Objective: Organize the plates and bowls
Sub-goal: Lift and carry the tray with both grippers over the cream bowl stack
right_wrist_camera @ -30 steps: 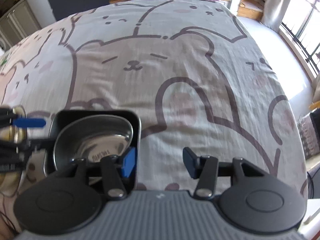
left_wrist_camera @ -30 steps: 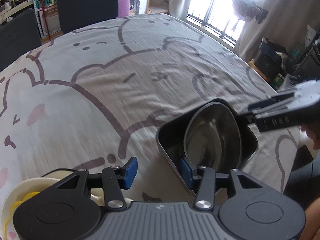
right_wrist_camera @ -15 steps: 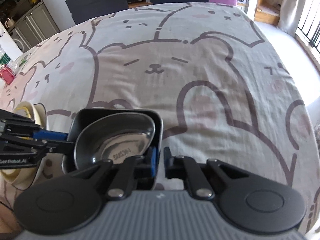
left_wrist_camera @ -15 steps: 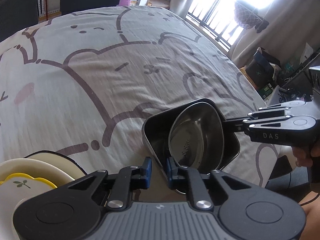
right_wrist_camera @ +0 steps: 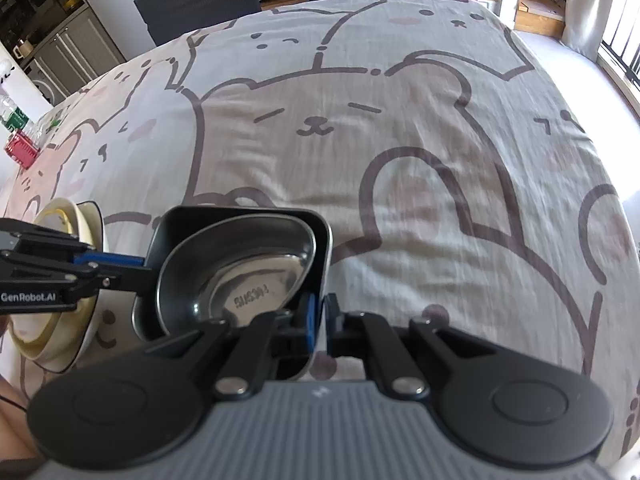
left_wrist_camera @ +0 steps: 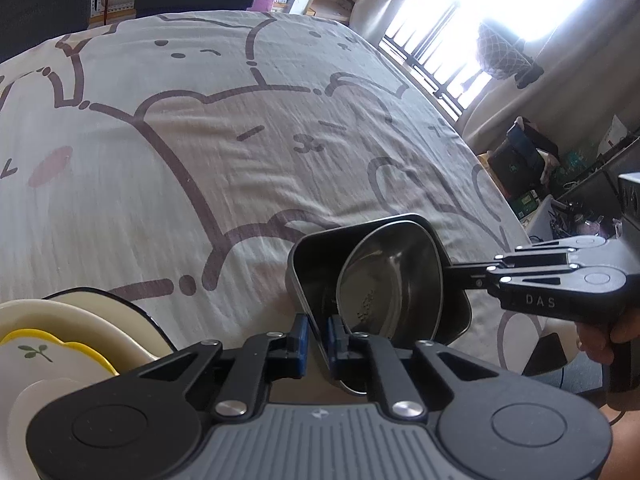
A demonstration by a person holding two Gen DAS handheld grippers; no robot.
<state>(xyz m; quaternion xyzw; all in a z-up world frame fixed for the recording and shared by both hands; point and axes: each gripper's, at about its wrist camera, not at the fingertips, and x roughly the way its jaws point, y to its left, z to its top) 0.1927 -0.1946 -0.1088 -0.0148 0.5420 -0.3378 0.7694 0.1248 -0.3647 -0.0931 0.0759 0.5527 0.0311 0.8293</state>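
A black square dish holds a shiny steel bowl inside it. My left gripper is shut on the near wall of the black dish. My right gripper is shut on the opposite wall; it shows in the left wrist view at the dish's right side. The left gripper shows in the right wrist view. The dish is held between both, just above the bear-print tablecloth. A stack of cream and yellow-rimmed plates and bowls sits to the left.
Dark chairs stand at the table's far edge. A red box and bottles stand at the far left. The table's right edge drops to a cluttered floor by the window.
Both grippers have closed from open onto the black dish's walls. The dish with the steel bowl has risen and shifted slightly toward the plate stack.
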